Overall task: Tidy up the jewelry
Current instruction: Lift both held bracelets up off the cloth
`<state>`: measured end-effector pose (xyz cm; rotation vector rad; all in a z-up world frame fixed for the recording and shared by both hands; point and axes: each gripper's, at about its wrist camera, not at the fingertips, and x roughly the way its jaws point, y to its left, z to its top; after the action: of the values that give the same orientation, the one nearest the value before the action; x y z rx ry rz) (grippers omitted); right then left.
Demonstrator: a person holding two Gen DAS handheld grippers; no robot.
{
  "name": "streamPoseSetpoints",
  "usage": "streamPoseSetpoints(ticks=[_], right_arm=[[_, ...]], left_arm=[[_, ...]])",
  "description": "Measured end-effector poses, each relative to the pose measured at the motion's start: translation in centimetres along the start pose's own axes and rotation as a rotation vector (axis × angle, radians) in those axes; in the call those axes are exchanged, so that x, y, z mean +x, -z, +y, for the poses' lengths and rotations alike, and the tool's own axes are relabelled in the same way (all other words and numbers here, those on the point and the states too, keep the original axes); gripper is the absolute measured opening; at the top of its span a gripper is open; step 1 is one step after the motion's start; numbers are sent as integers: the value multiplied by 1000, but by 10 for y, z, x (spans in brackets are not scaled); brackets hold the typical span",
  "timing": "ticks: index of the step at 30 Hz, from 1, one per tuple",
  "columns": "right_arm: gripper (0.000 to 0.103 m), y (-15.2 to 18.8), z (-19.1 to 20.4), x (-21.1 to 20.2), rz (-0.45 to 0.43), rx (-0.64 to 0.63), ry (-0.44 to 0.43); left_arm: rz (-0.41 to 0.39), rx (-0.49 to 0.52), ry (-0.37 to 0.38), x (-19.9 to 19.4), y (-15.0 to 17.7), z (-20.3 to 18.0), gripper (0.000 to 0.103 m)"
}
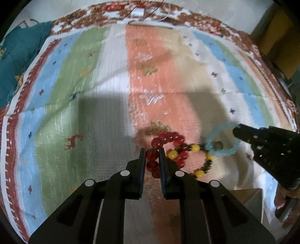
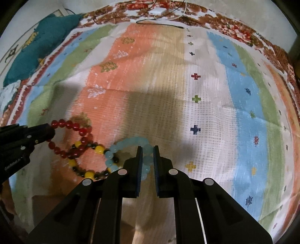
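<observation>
Three bead bracelets lie tangled on a striped cloth. My left gripper (image 1: 151,153) is shut on the red bead bracelet (image 1: 165,138), its beads between the pads. My right gripper (image 2: 147,150) is shut on the pale blue bead bracelet (image 2: 129,142); it also shows in the left wrist view (image 1: 221,142). A yellow-and-dark bead bracelet (image 1: 195,150) lies between them, overlapping both; it also shows in the right wrist view (image 2: 88,174). The left gripper (image 2: 45,133) enters the right wrist view from the left, the right gripper (image 1: 238,130) enters the left wrist view from the right.
The striped cloth (image 1: 116,75) with small cross patterns covers the surface. A teal pillow (image 1: 16,56) lies at the far left. A white block with cables (image 2: 157,10) sits at the far edge. A beige box corner (image 1: 245,199) shows near the front.
</observation>
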<state>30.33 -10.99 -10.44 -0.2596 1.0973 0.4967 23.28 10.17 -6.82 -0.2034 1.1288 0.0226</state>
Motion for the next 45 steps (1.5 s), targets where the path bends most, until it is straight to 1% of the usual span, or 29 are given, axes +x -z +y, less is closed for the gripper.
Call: streamPoseSetpoints(ticks=[4, 7, 11, 21, 26, 36, 45], right_arm=[[12, 1, 8, -15, -28, -16, -12], [12, 1, 10, -23, -48, -18, -23], [12, 5, 9, -27, -52, -13, -32], [12, 7, 11, -45, -88, -7, -57], [12, 10, 11, -54, -102, -8, -63], [12, 17, 15, -69, -121, -13, -59], [12, 27, 19, -84, -146, -16, -67]], left_arm=[[-27, 1, 18, -11, -3, -6, 13], [-33, 2, 22, -14, -1, -9, 13], [-36, -3, 28, -17, 0, -9, 13], [-73, -36, 31, -30, 0, -4, 13], [-86, -47, 45, -37, 2, -4, 13], [-111, -25, 73, -53, 10, -15, 13], [-134, -7, 82, -66, 17, -25, 13]])
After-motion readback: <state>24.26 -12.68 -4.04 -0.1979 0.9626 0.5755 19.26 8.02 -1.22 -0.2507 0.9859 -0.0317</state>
